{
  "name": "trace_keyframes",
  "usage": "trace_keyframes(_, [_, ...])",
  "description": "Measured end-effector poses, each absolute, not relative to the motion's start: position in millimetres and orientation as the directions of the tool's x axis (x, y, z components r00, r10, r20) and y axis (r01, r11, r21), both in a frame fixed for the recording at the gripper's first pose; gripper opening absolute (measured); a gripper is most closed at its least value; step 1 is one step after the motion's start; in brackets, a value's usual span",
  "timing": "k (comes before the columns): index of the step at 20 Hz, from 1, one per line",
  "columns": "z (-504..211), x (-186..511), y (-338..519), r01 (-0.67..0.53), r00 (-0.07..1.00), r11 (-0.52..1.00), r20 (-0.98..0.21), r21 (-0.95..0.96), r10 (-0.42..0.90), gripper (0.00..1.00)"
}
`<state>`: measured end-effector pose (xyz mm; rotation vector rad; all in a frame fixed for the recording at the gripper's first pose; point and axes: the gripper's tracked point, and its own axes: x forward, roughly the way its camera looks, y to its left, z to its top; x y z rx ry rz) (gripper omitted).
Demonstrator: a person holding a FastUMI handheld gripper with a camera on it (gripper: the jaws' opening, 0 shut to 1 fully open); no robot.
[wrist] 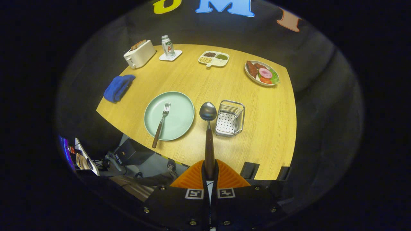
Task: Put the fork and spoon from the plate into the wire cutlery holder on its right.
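Gripping the spoon [208, 128] by its dark handle, my gripper [210, 175] has both orange fingers closed on it at the bottom centre of the frame, the bowl of the spoon pointing away from me and hanging above the table between the plate and the holder. I judge the job about a quarter done: the spoon is off the pale green plate [179, 125] but not yet inside the wire cutlery holder [230, 118], which sits just right of centre and looks empty. The fork [161, 123] lies on the plate left of centre, its wooden handle overhanging the near rim. Further off sit a blue cloth [118, 87], a toaster [139, 54], a can [167, 46] on a coaster, a divided snack dish [214, 58] and a plate of food [261, 73], all well apart from my path, so nothing seems to block the drop.
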<state>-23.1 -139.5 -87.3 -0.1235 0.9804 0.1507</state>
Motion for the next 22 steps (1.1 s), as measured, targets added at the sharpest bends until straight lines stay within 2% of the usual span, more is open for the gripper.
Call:
trace_keyframes(4, [-96.5, -18.2, -160.8, -0.131, 0.506, 0.99, -0.862, -0.046, 0.027, 0.01])
trace_keyframes(12, [-124.4, 10.3, -175.2, -0.12, 0.4, 0.99, -0.916, -0.074, -0.02, 0.01])
trace_keyframes(19, [-137.0, 40.5, -178.1, -0.084, 0.36, 0.995, -0.933, -0.053, -0.019, 0.01])
trace_keyframes(22, [-132.8, 47.6, -177.3, -0.069, 0.365, 0.997, -0.931, -0.029, -0.002, 0.09])
